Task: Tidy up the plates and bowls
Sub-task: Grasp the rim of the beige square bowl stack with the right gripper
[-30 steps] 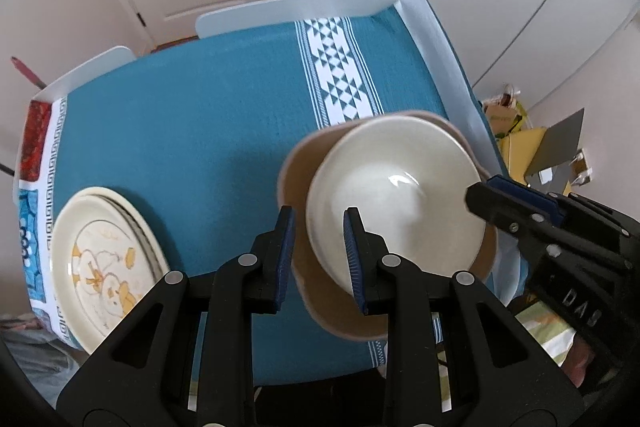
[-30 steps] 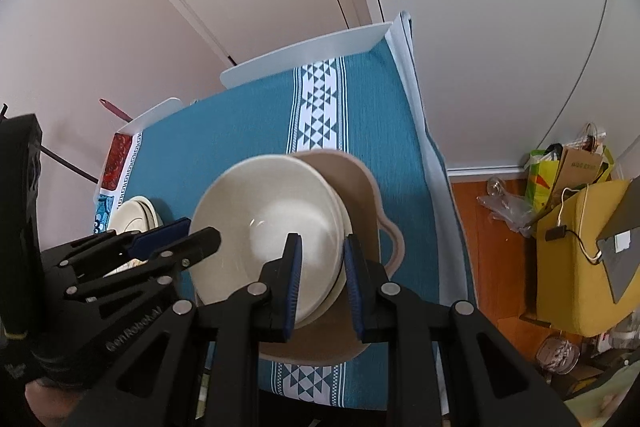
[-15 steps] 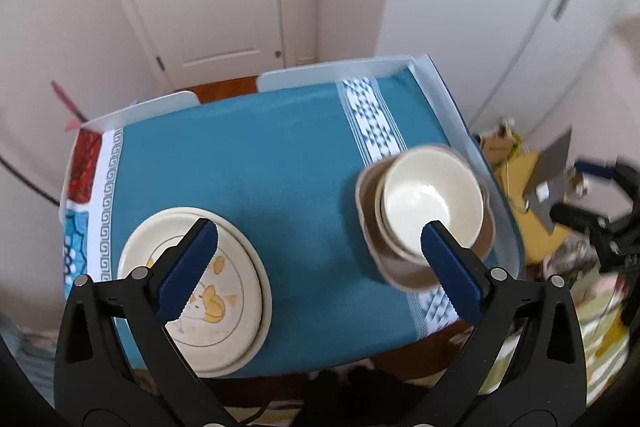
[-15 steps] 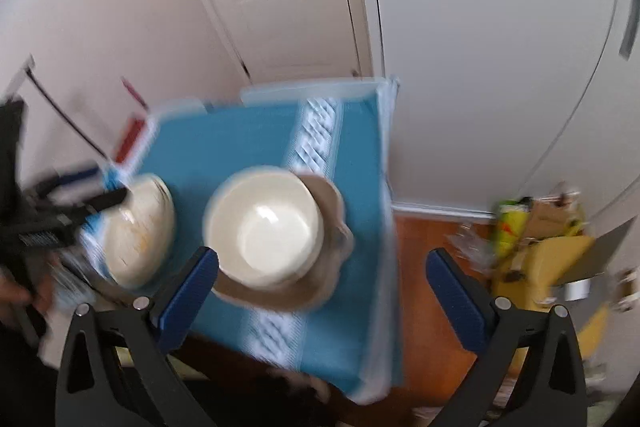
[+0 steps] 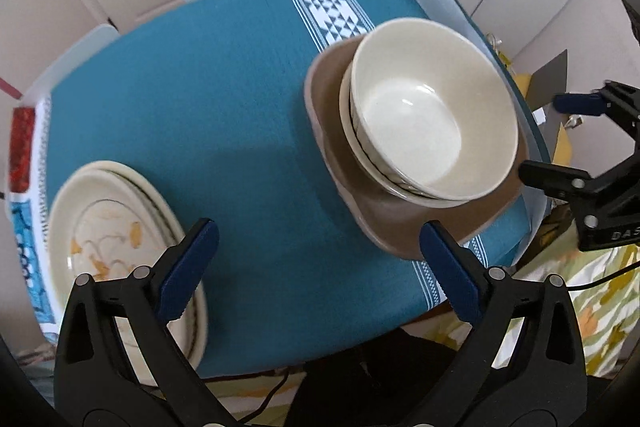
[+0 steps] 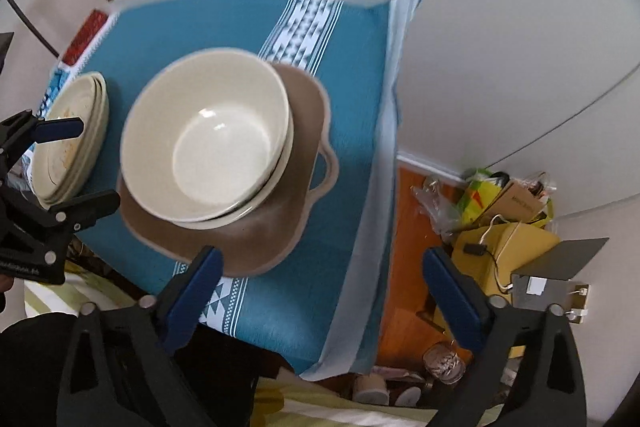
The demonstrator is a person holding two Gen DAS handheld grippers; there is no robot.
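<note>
Both grippers, L [image 5: 316, 267] & R [image 6: 324, 287], hang w/ fingers spread wide, holding nothing, above the cream bowls [image 5: 430, 123] stacked on the brown dish [image 5: 400, 227], plates [image 5: 116, 247] stacked near the table's left edge

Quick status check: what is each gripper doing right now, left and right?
Left gripper: open, holding nothing, above the blue tablecloth.
Right gripper: open, holding nothing, near the stacked cream bowls.
</note>
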